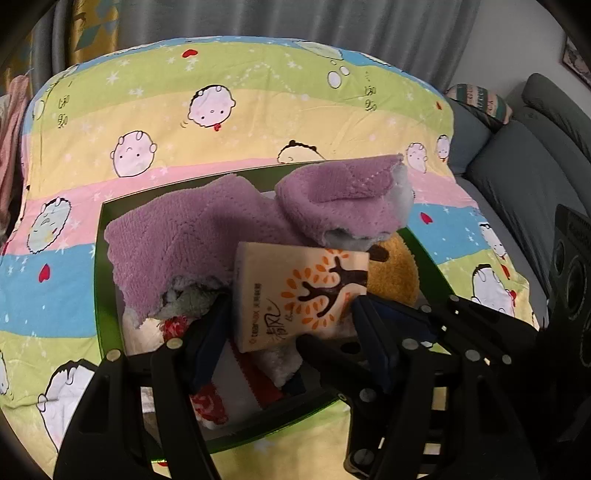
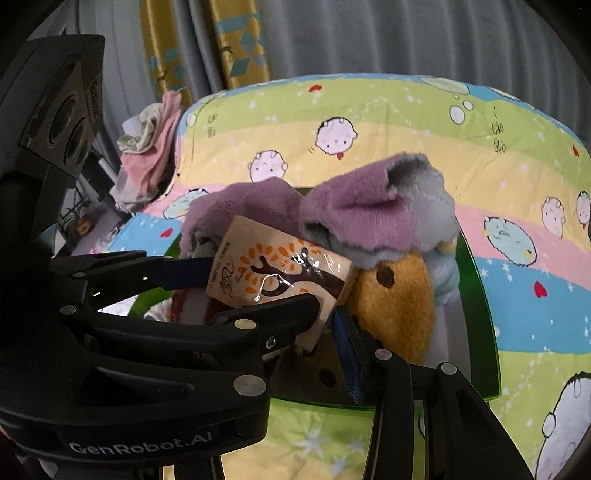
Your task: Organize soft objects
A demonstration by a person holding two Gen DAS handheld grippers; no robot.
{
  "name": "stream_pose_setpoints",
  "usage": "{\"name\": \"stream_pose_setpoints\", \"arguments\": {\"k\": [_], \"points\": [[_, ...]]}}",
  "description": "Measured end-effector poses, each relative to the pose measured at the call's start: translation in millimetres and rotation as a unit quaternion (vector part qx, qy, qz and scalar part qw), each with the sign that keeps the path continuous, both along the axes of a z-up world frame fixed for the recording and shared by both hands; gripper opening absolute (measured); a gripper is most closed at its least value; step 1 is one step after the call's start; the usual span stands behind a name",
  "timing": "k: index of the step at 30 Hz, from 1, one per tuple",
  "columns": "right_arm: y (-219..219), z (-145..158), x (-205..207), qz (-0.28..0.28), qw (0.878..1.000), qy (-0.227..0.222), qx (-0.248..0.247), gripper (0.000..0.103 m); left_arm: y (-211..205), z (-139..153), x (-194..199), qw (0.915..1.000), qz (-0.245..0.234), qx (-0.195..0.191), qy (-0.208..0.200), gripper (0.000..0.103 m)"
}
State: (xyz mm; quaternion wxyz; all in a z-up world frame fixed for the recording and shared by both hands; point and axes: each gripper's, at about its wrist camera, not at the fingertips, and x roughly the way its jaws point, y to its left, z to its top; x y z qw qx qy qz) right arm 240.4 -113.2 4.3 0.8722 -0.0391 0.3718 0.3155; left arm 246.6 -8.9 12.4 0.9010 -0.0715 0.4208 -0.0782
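Both grippers hold one tissue pack (image 1: 303,295), cream with an orange tree print, over a green box (image 1: 101,280). The left gripper (image 1: 291,321) has its blue pads on the two short sides of the pack, clamped on it. The right gripper (image 2: 325,314) also grips the pack, one finger (image 2: 280,314) lying across its front face and the other finger (image 2: 349,354) at its edge. Under the pack, inside the box, lie a purple fleece cloth (image 1: 207,221), a yellow plush toy (image 2: 399,295) with dark spots and a red-and-white towel (image 1: 236,384). The box stands on a striped cartoon quilt (image 1: 147,92). Behind are grey curtains (image 1: 295,18), and a grey sofa (image 1: 517,166) stands beside the quilt.
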Motion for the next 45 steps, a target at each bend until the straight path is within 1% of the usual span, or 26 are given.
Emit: {"name": "stream_pose_setpoints", "arguments": {"k": [3,4,5,6,10,11,12,13,14,15,18,19,21,23,27,29,34,38,45], "points": [[-3.2,0.4,1.4,-0.013,1.0,0.013,0.005,0.045,-2.1,1.1,-0.9,1.0,0.006,0.003,0.002,0.068],[-4.1,0.8,0.9,-0.015,1.0,0.014,0.004,0.045,-3.3,1.9,-1.9,1.0,0.006,0.006,0.001,0.071],[-4.8,1.1,0.6,-0.017,1.0,0.015,0.003,0.045,-4.4,3.0,-2.9,0.9999,0.007,0.01,0.002,0.078],[-5.5,1.4,0.1,-0.019,1.0,0.016,0.0,0.045,-5.5,3.4,-3.9,0.9999,0.008,0.013,0.002,0.08],[-13.1,6.5,-4.2,-0.031,0.999,0.016,-0.007,0.045,-7.2,10.3,-12.3,0.9995,0.016,0.027,-0.003,0.084],[-15.0,8.0,-5.2,-0.035,0.999,0.016,-0.009,0.048,-6.4,13.4,-15.4,0.9994,0.02,0.029,-0.003,0.092],[-18.4,10.0,-7.7,-0.041,0.999,0.016,-0.013,0.059,-5.7,15.2,-17.4,0.9992,0.024,0.031,-0.001,0.097],[-21.2,11.4,-9.5,-0.048,0.999,0.016,-0.018,0.066,-4.8,16.7,-19.1,0.9992,0.026,0.032,-0.001,0.102],[-23.2,12.8,-11.6,-0.055,0.998,0.015,-0.022,0.075,-2.7,19.2,-22.7,0.999,0.03,0.034,-0.002,0.102],[-25.7,14.6,-13.6,-0.061,0.998,0.013,-0.025,0.077,-2.0,20.9,-26.5,0.9989,0.032,0.035,-0.004,0.102],[-31.7,21.1,-18.2,-0.076,0.996,0.019,-0.038,0.078,4.0,27.1,-35.9,0.9981,0.045,0.043,0.0,0.102],[-32.3,22.3,-18.3,-0.079,0.996,0.022,-0.043,0.079,7.1,28.8,-38.5,0.9978,0.048,0.044,0.009,0.102],[-32.3,26.7,-20.2,-0.087,0.994,0.028,-0.057,0.085,11.5,30.4,-42.2,0.9969,0.056,0.049,0.025,0.102],[-30.7,29.8,-23.2,-0.089,0.993,0.029,-0.071,0.086,17.2,32.9,-47.3,0.9959,0.065,0.051,0.037,0.102],[-25.9,36.3,-27.8,-0.098,0.99,0.035,-0.099,0.087,24.8,38.0,-57.2,0.9936,0.082,0.06,0.051,0.102],[-25.5,40.5,-31.1,-0.103,0.988,0.034,-0.109,0.087,28.5,42.7,-64.1,0.9927,0.091,0.063,0.047,0.102],[-26.9,51.8,-38.4,-0.104,0.988,0.029,-0.109,0.087,35.1,51.5,-74.4,0.9918,0.102,0.054,0.056,0.102],[-27.8,60.2,-41.3,-0.106,0.988,0.026,-0.108,0.087,36.0,55.5,-79.2,0.9885,0.116,0.067,0.071,0.102],[-28.6,69.0,-44.9,-0.107,0.988,0.022,-0.105,0.087,36.0,59.3,-85.4,0.9886,0.112,0.069,0.074,0.102]]}}
